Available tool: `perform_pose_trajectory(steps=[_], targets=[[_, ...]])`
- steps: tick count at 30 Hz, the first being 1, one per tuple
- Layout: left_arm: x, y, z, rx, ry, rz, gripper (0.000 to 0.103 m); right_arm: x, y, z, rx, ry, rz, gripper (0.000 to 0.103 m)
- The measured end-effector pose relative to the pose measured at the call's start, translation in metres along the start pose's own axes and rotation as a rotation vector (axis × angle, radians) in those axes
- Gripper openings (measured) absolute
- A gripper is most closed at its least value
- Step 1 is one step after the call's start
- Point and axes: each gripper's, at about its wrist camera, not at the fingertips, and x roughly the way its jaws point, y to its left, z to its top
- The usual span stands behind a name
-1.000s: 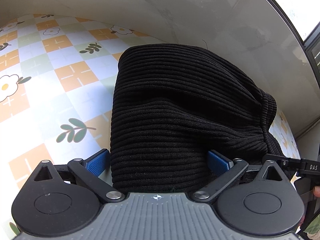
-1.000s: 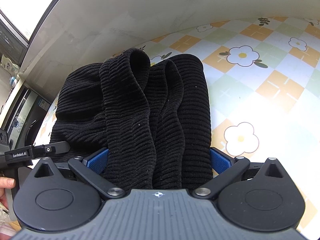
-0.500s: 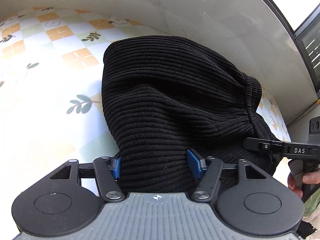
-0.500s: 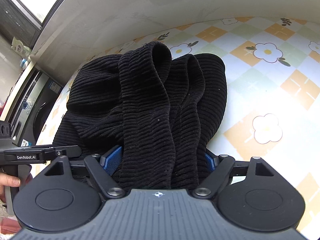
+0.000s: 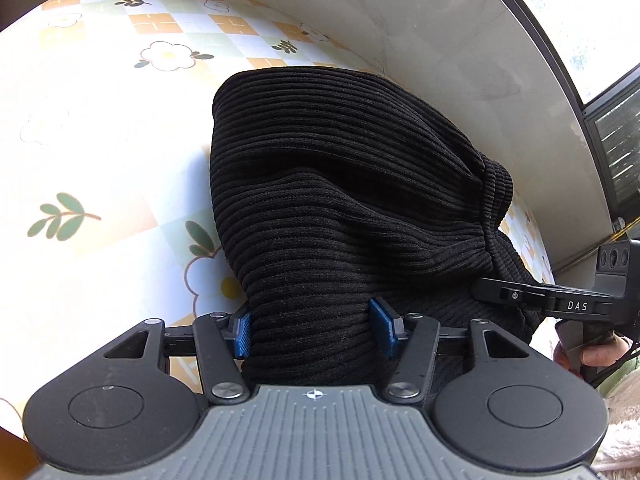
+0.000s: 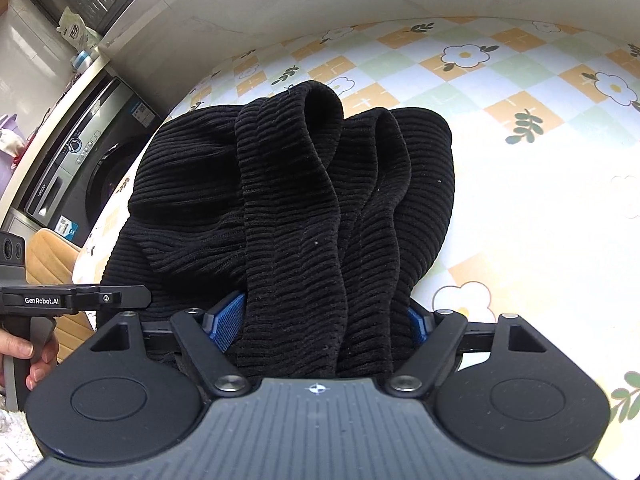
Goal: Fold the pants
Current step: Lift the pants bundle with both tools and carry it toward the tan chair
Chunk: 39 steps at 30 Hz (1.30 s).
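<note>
My left gripper (image 5: 314,330) has just closed its jaws onto a thick bunch of the black ribbed pants (image 5: 344,208), blue pads (image 5: 242,334) pressed into the cloth. My right gripper (image 6: 320,326) has also just been closing and pinches the pants' other folds. The pants lie heaped on the flowered tablecloth (image 6: 540,208), next to the wall (image 6: 320,4).

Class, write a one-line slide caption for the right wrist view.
Right gripper clamps bunched black ribbed pants over a floral checked tablecloth.
</note>
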Motion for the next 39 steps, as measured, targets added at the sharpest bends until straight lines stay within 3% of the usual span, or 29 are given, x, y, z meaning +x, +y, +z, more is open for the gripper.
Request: perform_pose_trajectory(steps=[4,7,10,19,29,33,39], targets=[[0.005,-0.001,-0.005,-0.005,-0.019,0.001,0.062,-0.002,0.003,-0.002,-0.011,-0.005,-0.015,0.075],[0.000,-0.013,-0.012,0.003,-0.041,0.032,0.055,-0.002,0.013,0.000,-0.048,0.001,-0.020,0.073],[-0.011,-0.024,-0.027,-0.005,-0.085,0.080,0.050,-0.004,0.018,0.004,-0.110,0.010,0.037,0.070],[-0.069,-0.055,-0.122,-0.286,-0.281,0.258,0.047,0.007,0.051,0.000,-0.380,0.121,0.279,0.067],[-0.130,-0.062,-0.213,-0.488,-0.457,0.383,0.047,0.032,0.150,-0.025,-0.597,0.231,0.416,0.067],[-0.157,-0.044,-0.245,-0.540,-0.510,0.392,0.047,0.049,0.200,-0.036,-0.658,0.258,0.431,0.067],[-0.221,0.023,-0.280,-0.601,-0.529,0.403,0.047,0.081,0.295,-0.073,-0.712,0.277,0.430,0.067]])
